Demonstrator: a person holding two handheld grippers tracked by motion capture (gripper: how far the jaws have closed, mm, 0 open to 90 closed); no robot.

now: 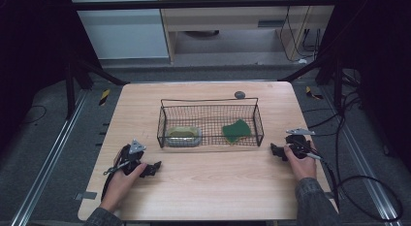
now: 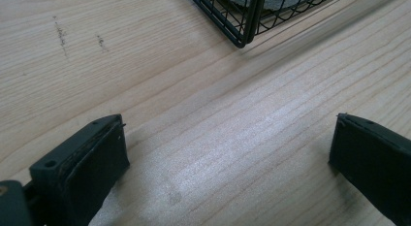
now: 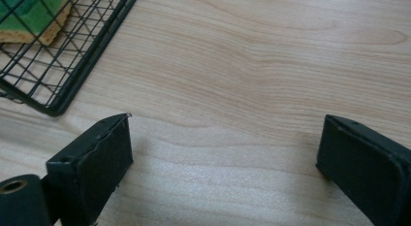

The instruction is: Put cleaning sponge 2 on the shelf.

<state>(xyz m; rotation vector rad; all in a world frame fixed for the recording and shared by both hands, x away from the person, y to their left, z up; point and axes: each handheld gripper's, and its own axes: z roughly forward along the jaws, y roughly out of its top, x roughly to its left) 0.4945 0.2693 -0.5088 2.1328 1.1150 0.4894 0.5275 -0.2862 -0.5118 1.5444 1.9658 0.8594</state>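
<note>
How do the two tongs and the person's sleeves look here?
Both tools are black. The left tongs and the right tongs each carry a grey three-cornered plate on top. Their jaws are thick, black, blocky pads with small holes near the base. A black cable trails from the right one and loops over the floor. The person's sleeves are dark grey.

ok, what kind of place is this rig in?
Probably a lab data-collection cell: a wooden table ringed by a dark frame, cables trailing on grey carpet, and a wire basket staged for handheld grippers.
</note>
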